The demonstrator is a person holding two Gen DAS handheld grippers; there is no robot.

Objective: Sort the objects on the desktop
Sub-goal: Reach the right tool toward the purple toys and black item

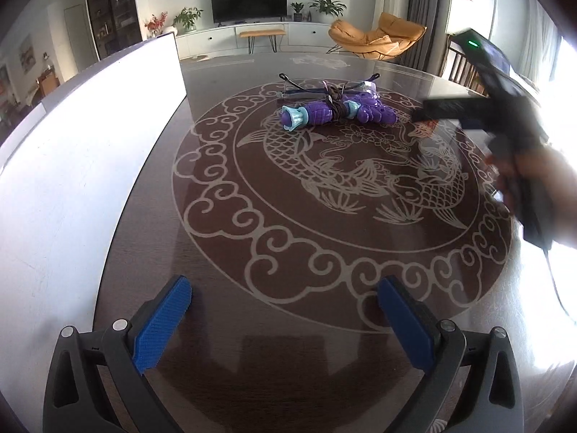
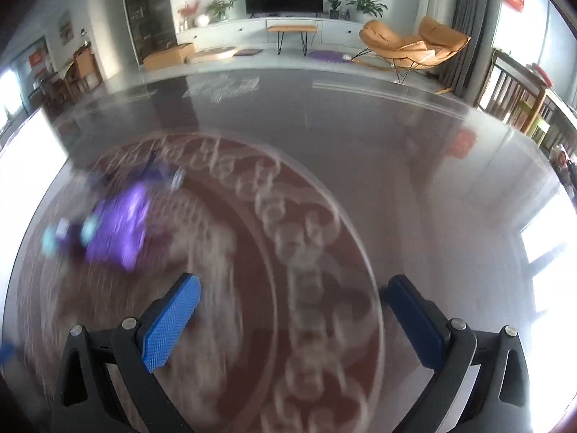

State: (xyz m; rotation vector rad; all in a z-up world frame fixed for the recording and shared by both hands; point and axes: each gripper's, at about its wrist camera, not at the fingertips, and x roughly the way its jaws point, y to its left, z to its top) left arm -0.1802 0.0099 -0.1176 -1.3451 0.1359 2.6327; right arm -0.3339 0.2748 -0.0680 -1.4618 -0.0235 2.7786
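The purple toy (image 1: 337, 110) lies on the dark counter (image 1: 252, 187), on the far rim of the carp-and-cloud pattern, with a dark cord wound round its middle and a pale blue flared end pointing left. Just behind it, touching or nearly so, sits a dark-framed thing (image 1: 324, 88) I cannot make out.

My left claw (image 1: 285, 315) hangs low over the near edge of the pattern, its blue pads (image 1: 162, 324) spread wide with nothing between them; the toy is well ahead of it and slightly right of centre. A white board (image 1: 90, 137) stands along the counter's left side.

My right claw (image 2: 290, 315) is also spread apart and holds nothing. In its blurred view the toy (image 2: 119, 227) lies ahead and to the left, near its left pad. From the left view, my right hand (image 1: 533, 176) grips that tool at the right, beside the toy.
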